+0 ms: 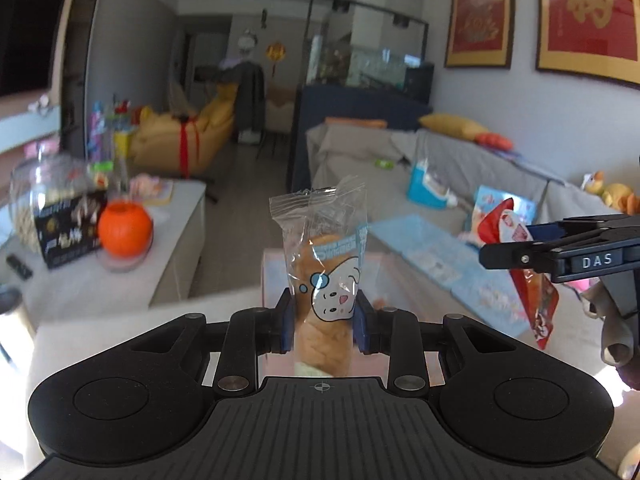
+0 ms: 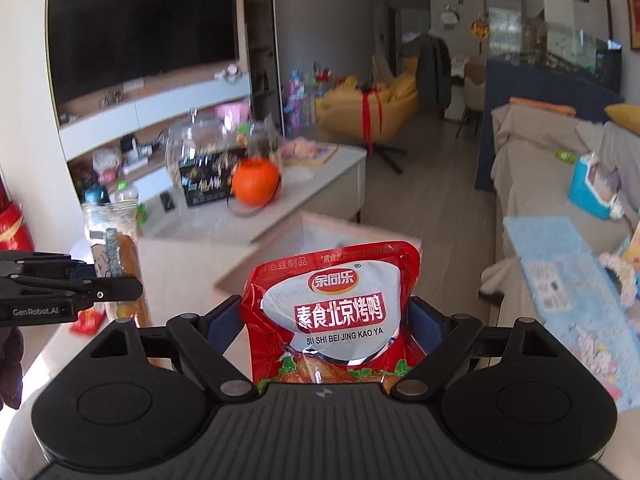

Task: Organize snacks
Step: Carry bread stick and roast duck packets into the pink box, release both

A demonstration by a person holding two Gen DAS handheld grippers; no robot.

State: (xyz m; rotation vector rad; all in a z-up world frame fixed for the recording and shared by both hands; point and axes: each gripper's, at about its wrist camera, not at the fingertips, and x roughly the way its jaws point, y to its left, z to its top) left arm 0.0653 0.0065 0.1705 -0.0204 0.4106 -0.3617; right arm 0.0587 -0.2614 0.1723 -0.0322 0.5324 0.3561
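Observation:
My left gripper [image 1: 323, 322] is shut on a clear-wrapped bread roll [image 1: 326, 280] with a cartoon face, held upright in the air. My right gripper [image 2: 329, 328] is shut on a red snack pouch [image 2: 334, 316] with Chinese lettering, also held up. In the left wrist view the right gripper [image 1: 500, 258] comes in from the right with the red pouch [image 1: 532, 304] hanging from it. In the right wrist view the left gripper [image 2: 120, 286] shows at the left edge with the bread roll [image 2: 120, 264]. A pale open box [image 2: 320, 240] lies below and ahead of the pouch.
A white table [image 2: 280, 216] carries an orange pumpkin bucket [image 2: 256, 182], a dark box [image 2: 204, 184] and a clear jar [image 2: 192, 148]. A grey sofa [image 1: 460, 168] with a blue mat [image 2: 568, 280] and toys runs along the right. A TV [image 2: 140, 28] hangs at left.

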